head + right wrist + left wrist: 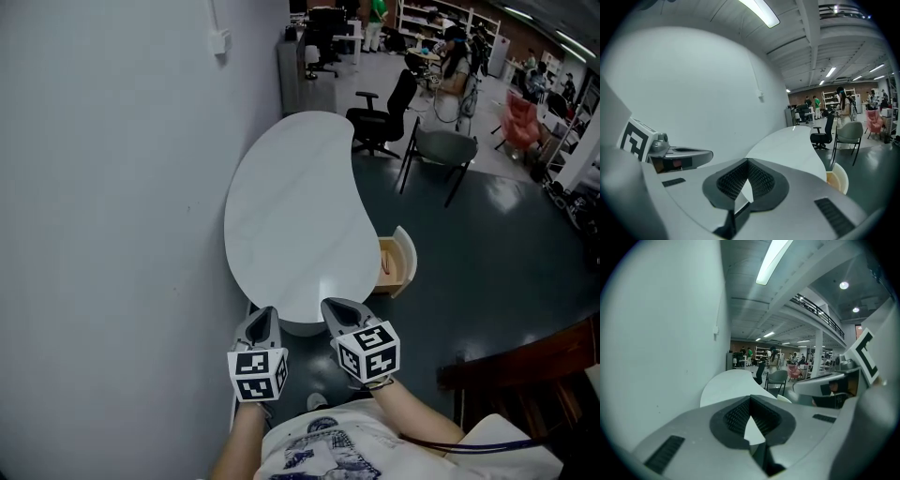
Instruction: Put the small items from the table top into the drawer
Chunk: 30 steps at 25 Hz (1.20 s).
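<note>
**Both grippers at the near end of the table, jaws together.**
The left gripper point(266, 317) and right gripper point(337, 309) are side by side, each closed with nothing between its pads, and their tips are at the near edge of the white kidney-shaped table point(291, 211). The table runs away from them along the wall point(112, 187). The drawer point(397, 261) stands pulled out on the table's right side, ahead and to the right of the right gripper and apart from it.

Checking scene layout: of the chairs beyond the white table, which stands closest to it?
The black swivel office chair, right at the white kidney-shaped table's far edge; the grey shell chair stands further right, the pink chair far behind.
</note>
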Each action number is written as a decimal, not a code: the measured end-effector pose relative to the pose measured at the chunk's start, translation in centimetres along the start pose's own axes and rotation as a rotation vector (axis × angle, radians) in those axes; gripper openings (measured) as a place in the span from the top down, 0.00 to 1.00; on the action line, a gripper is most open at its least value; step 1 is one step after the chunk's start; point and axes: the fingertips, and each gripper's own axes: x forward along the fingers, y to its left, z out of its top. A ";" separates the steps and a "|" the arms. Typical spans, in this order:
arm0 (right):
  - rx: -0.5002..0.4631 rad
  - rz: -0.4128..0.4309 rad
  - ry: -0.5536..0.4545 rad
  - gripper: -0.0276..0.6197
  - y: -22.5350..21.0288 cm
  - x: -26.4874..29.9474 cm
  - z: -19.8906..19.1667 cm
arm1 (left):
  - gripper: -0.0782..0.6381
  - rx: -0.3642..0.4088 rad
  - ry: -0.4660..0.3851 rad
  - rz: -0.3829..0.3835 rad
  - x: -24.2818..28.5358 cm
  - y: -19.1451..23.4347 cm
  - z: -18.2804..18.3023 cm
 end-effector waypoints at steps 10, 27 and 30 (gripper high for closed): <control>-0.026 -0.027 -0.027 0.92 1.0 -0.6 1.8 | 0.86 0.017 -0.043 -0.003 -1.4 0.4 1.9; 0.005 -0.060 -0.005 0.93 -2.1 -1.3 0.2 | 0.86 0.031 0.007 -0.046 1.3 -2.2 0.8; 0.009 -0.062 -0.003 0.93 -2.5 -1.4 0.0 | 0.86 0.029 0.012 -0.049 1.6 -2.5 0.6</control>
